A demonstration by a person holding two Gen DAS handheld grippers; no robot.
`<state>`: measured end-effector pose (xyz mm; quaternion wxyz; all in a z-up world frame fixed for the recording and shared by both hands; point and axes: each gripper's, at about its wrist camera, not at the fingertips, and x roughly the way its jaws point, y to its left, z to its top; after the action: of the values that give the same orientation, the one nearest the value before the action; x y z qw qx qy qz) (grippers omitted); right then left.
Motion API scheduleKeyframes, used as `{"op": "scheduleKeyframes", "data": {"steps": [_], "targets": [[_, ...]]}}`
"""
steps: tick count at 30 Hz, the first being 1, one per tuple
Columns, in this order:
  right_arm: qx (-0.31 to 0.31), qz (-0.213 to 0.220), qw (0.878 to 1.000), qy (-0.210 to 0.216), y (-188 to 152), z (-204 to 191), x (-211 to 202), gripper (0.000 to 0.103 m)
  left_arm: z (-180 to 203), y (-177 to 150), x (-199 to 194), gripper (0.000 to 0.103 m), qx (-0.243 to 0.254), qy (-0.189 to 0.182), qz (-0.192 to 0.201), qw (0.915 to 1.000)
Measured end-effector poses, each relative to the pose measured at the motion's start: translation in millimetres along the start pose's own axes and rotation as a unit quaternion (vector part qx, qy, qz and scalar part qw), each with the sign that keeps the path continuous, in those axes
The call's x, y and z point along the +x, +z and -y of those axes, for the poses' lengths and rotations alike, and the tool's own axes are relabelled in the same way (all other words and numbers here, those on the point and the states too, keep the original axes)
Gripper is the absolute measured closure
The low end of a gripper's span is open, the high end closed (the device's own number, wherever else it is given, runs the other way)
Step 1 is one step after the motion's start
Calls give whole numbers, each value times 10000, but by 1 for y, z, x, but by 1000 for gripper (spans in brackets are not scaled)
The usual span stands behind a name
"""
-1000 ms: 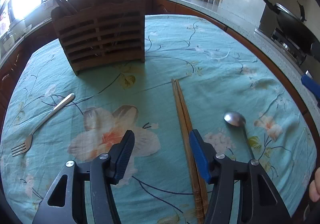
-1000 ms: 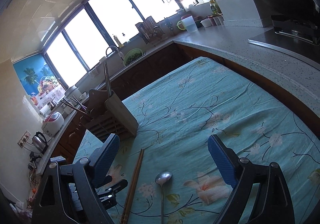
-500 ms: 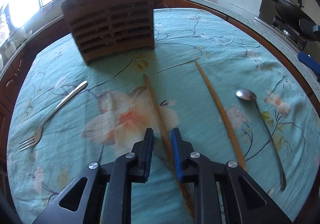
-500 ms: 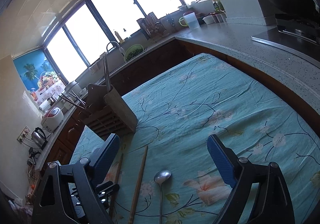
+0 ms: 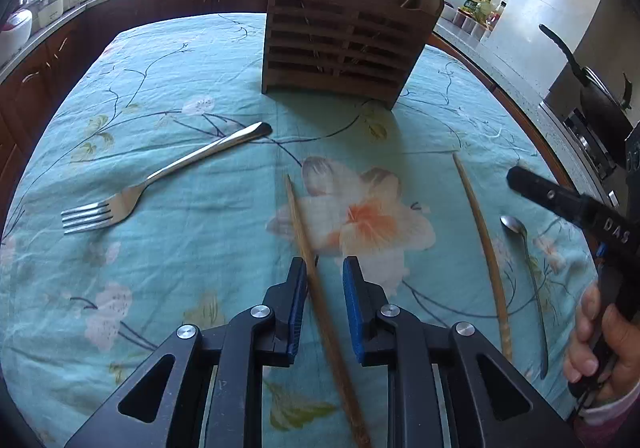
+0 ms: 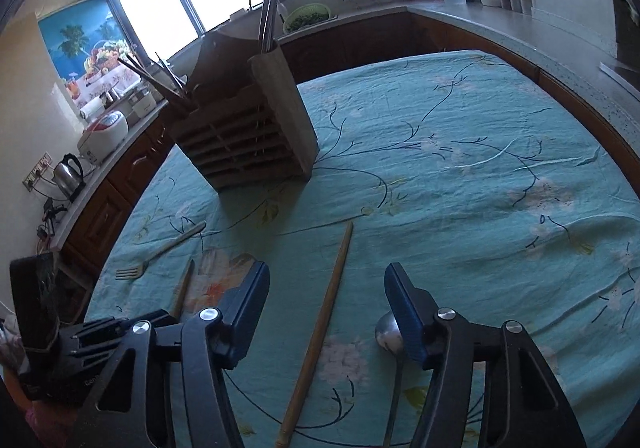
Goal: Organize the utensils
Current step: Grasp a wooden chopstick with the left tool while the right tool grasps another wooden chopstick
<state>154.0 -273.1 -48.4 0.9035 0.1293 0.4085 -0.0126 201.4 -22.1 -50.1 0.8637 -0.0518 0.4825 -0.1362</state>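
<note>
My left gripper (image 5: 323, 280) has narrow jaws around a wooden chopstick (image 5: 304, 232); the stick leans on the left pad and a gap shows on the right. A second chopstick (image 5: 482, 240) (image 6: 320, 328) lies on the cloth to the right. A steel spoon (image 5: 524, 268) (image 6: 390, 332) lies further right, a steel fork (image 5: 160, 176) (image 6: 160, 252) to the left. A slatted wooden utensil holder (image 5: 340, 48) (image 6: 248, 136) stands at the back with chopsticks in it. My right gripper (image 6: 326, 304) is wide open and empty above the second chopstick.
A teal floral tablecloth (image 5: 160, 288) covers the table. A kitchen counter (image 6: 500, 24) runs round the back and right. A black pan (image 5: 592, 88) sits on a stove at the right. A rice cooker (image 6: 106, 132) and kettle (image 6: 70, 172) stand on the left counter.
My left gripper closed on one chopstick and carried it left, apart from the other; its jaws stand slightly wider now than half a second ago. My right gripper moved lower over the second chopstick.
</note>
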Motion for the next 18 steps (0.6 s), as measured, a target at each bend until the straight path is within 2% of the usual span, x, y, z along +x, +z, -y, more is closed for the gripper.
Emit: {"op": "scheduleKeyframes", "data": {"steps": [4, 7, 10, 12, 16, 17, 18], "targets": [[-125, -325, 9991, -248, 7, -8, 30, 56, -1, 18, 25, 85, -40, 127, -153, 9998], [-153, -501, 9976, -463, 10, -9, 48, 63, -1, 27, 34, 85, 1, 179, -123, 9998], [-270, -513, 9962, -651, 12, -11, 55, 64, 1, 31, 39, 87, 55, 221, -92, 9997], [-359, -520, 9951, -759, 14, -15, 59, 64, 1, 32, 42, 93, 122, 283, -50, 9995], [-731, -423, 9900, -1134, 13, -25, 64, 80, -1, 30, 43, 97, 147, 232, 45, 9996], [-758, -415, 9898, -1131, 13, -26, 64, 92, -1, 29, 42, 98, 167, 233, 59, 9996], [-747, -421, 9901, -1109, 13, -25, 64, 95, 0, 29, 41, 99, 175, 238, 64, 9995]]}}
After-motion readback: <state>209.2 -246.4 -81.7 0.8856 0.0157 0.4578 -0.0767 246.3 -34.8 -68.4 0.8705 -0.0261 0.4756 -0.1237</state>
